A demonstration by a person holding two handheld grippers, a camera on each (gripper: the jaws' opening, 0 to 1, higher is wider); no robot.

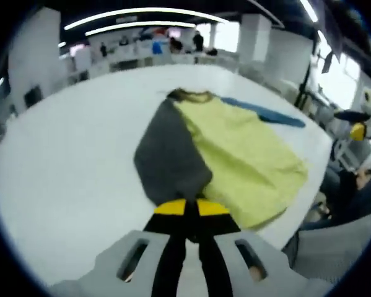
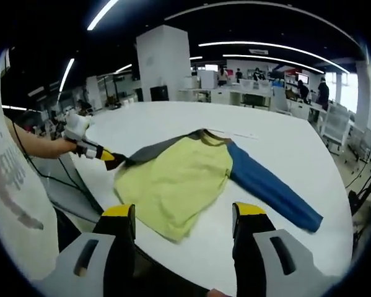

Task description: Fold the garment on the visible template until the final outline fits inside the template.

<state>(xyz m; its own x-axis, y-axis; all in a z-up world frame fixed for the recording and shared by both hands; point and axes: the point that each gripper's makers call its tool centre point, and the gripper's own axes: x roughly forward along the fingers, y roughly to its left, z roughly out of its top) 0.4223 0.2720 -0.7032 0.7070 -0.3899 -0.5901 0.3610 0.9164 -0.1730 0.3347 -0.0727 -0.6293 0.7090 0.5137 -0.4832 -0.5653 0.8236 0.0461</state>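
Garment (image 2: 179, 179) lies flat on the white table (image 2: 278, 148): yellow-green body, grey sleeve (image 1: 170, 158) on one side, blue sleeve (image 2: 272, 185) stretched out on the other, dark collar pointing away from the person. Its hem sits near the table's near edge. No containers on the table.

Left tool (image 1: 191, 207): yellow-tipped jaws pressed together on the end of the grey sleeve, cloth pinched between them. In the right gripper view the same tool (image 2: 108, 156) comes in from the left, held by a hand in a white glove (image 2: 77, 127), its tip at the grey sleeve's end.

Right tool (image 2: 184, 213): jaws spread wide, nothing between them, above the table's near edge with the hem beyond the tips (contact with cloth not discernible).

Beyond the table: desks, a white pillar (image 2: 163, 62), ceiling light strips, several people standing far off. A thin pale line on the table past the collar; too faint to identify
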